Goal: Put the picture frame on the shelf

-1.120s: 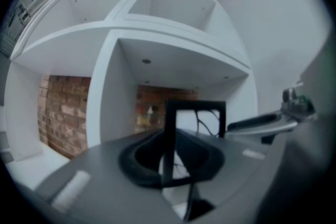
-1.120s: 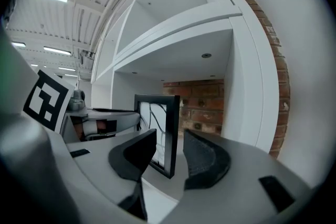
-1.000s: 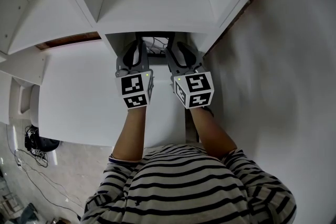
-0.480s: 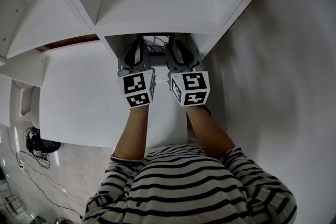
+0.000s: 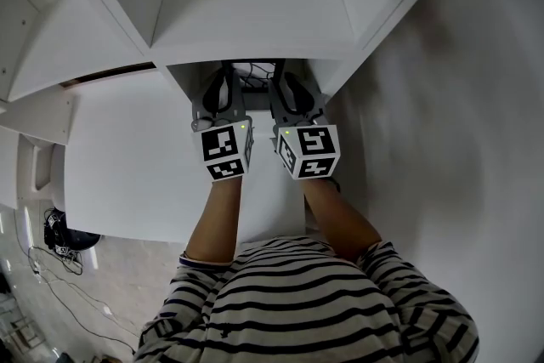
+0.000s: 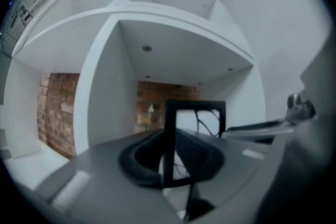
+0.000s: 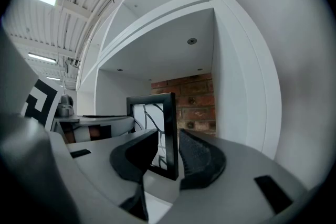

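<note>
From the head view the picture frame (image 7: 170, 134) is almost wholly hidden. Only a dark sliver shows at 12 o'clock of the two marker cubes (image 5: 225, 153), under the lip of the white shelf (image 5: 246, 4).

The gripper views show it upright inside the lower compartment, with a brick wall (image 6: 52, 113) behind it.

The left gripper (image 6: 170, 157) has its tongs apart, with the frame's left upright bar between them. That view is blurred, so I cannot tell whether either pad touches the bar.

The right gripper (image 7: 170, 157) also has its tongs apart, around the frame's right upright bar. A narrow gap shows at the bar's 3 o'clock side, before the ribbed pad (image 7: 197, 157). The pad at 9 o'clock covers part of the glass and its dark line pattern.

The frame's lower right corner seems to rest on the white surface. Its bottom edge is cut off by the tongs.

A striped shirt (image 5: 297, 302) fills the head view at 6 o'clock.
</note>
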